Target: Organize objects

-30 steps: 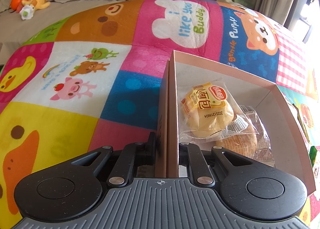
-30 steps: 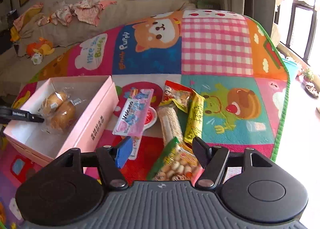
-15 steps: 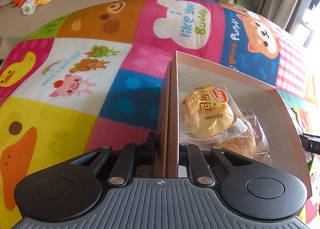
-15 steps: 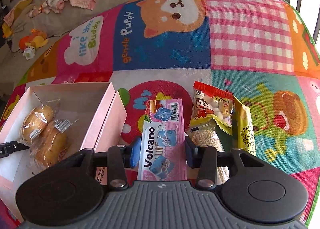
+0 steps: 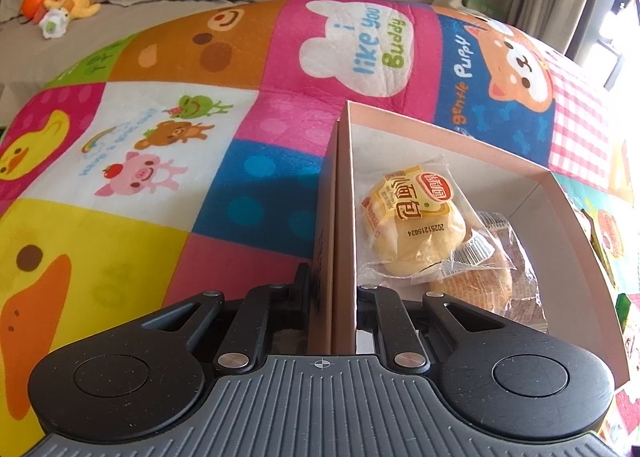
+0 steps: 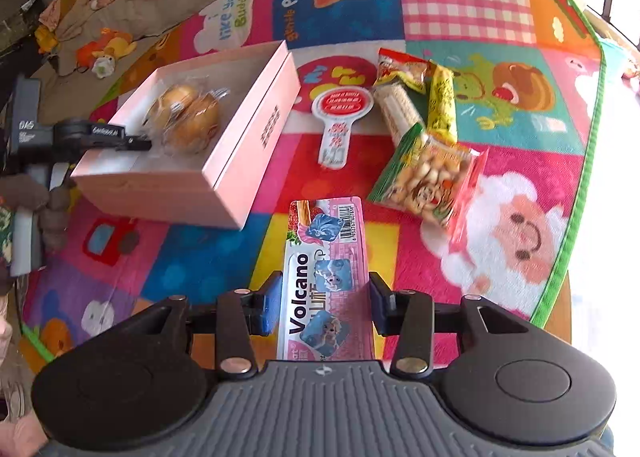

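A patchwork play mat [image 6: 460,13] covers the surface. On it sits an open pink box [image 6: 256,125] (two wrapped buns [image 5: 416,229] inside). The left tool [image 5: 332,297] is clenched on the box's near wall, one finger inside, one outside. The right tool [image 6: 324,301] grasps the pink Volcano packet [image 6: 324,257], lifted clear of the mat, just right of the box. Loose snack packets [image 6: 428,173] lie beyond it, with a white paddle-shaped pack [image 6: 340,113] near the box.

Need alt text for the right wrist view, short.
The right tongs hold a pink Volcano snack pack above a colourful play mat. Beyond, a pink box holds two wrapped buns; more snack packets lie right.
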Demonstrator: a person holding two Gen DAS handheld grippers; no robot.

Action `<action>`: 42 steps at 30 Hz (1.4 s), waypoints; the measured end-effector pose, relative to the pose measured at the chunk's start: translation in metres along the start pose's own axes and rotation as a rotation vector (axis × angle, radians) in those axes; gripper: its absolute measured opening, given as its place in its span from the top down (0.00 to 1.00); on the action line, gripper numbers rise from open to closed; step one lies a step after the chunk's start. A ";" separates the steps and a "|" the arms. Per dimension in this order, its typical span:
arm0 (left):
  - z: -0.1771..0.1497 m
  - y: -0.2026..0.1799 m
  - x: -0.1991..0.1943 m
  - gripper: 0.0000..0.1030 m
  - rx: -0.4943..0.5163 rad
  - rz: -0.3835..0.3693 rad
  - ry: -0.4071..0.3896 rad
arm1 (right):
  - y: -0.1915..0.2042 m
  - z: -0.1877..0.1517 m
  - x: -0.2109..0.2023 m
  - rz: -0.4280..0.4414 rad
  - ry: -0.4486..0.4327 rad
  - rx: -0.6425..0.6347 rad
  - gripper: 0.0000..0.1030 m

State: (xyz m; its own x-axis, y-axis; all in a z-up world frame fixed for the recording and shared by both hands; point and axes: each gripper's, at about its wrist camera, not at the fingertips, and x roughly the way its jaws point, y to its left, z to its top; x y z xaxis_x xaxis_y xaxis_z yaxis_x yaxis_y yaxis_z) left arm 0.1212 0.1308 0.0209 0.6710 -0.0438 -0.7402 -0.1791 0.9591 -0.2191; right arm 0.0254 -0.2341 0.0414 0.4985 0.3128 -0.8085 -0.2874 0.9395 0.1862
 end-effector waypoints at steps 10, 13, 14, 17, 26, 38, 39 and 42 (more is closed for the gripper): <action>0.001 0.000 -0.001 0.87 -0.002 0.003 0.019 | 0.024 -0.041 -0.006 0.024 -0.021 -0.033 0.49; 0.001 -0.001 -0.002 0.87 0.002 0.005 0.019 | 0.022 -0.030 -0.014 0.079 -0.067 -0.052 0.40; 0.001 0.000 -0.002 0.87 0.002 0.005 0.019 | 0.019 -0.025 -0.018 0.057 -0.108 -0.057 0.37; 0.000 -0.001 -0.002 0.87 0.006 0.010 0.016 | -0.002 0.001 -0.018 -0.061 -0.216 -0.017 0.27; 0.000 -0.001 -0.002 0.87 0.009 0.006 0.020 | -0.065 0.058 0.052 -0.172 -0.182 0.176 0.02; 0.000 -0.001 -0.002 0.86 0.008 0.004 0.020 | -0.034 0.018 -0.008 -0.069 -0.116 0.090 0.72; 0.000 -0.001 -0.002 0.86 0.007 0.004 0.020 | -0.028 0.012 -0.018 -0.055 -0.114 0.066 0.75; 0.000 0.000 -0.003 0.86 -0.001 0.000 0.019 | -0.009 0.000 -0.039 -0.065 -0.134 -0.019 0.75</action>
State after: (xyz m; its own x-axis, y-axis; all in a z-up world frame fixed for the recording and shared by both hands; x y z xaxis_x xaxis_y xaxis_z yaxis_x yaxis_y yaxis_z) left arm 0.1191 0.1311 0.0225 0.6572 -0.0490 -0.7521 -0.1800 0.9588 -0.2198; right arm 0.0083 -0.2549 0.0714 0.6214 0.2681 -0.7362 -0.2654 0.9561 0.1242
